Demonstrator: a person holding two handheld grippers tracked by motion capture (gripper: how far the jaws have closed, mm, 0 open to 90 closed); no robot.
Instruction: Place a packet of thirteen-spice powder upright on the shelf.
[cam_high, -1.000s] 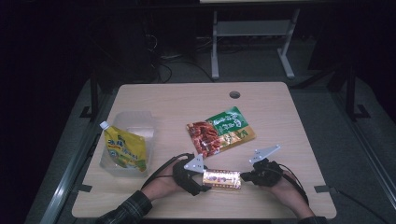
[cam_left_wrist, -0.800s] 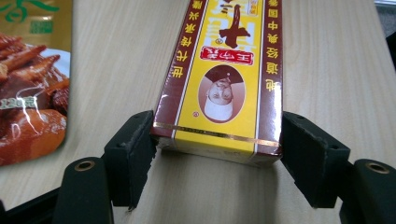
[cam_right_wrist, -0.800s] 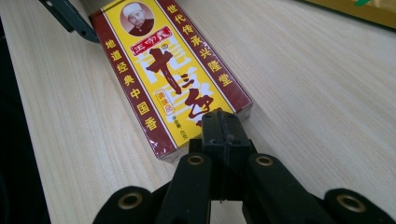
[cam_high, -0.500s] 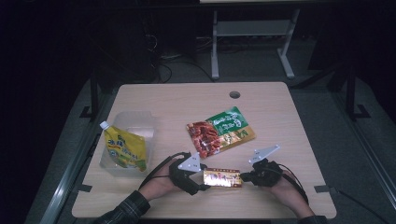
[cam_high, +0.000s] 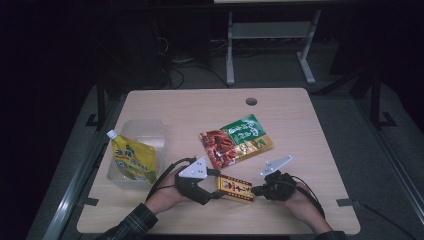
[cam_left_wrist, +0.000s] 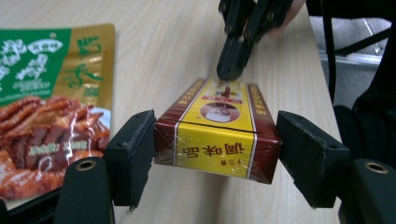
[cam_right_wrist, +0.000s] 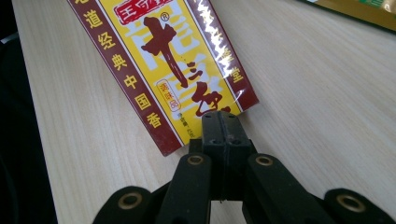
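A small yellow and dark-red seasoning box (cam_high: 235, 188) lies across the table's near edge between my two grippers. My left gripper (cam_high: 217, 190) is shut on its left end. In the left gripper view both pads press the box (cam_left_wrist: 224, 126) from the sides, held by my left gripper (cam_left_wrist: 215, 154), and that end hangs a little above the wood. My right gripper (cam_high: 256, 190) is shut with nothing in it. Its joined tips (cam_right_wrist: 220, 126) rest against the box's other end (cam_right_wrist: 173, 60), also seen as the right gripper (cam_left_wrist: 232, 70) beyond the box.
A red and green snack pouch (cam_high: 235, 142) lies flat just behind the box. At the left, a yellow spouted pouch (cam_high: 132, 159) leans in a clear plastic container (cam_high: 145, 131). A cable hole (cam_high: 251, 101) sits near the table's far edge.
My left gripper has risen slightly, lifting its end of the box off the table. The right gripper has stayed in place.
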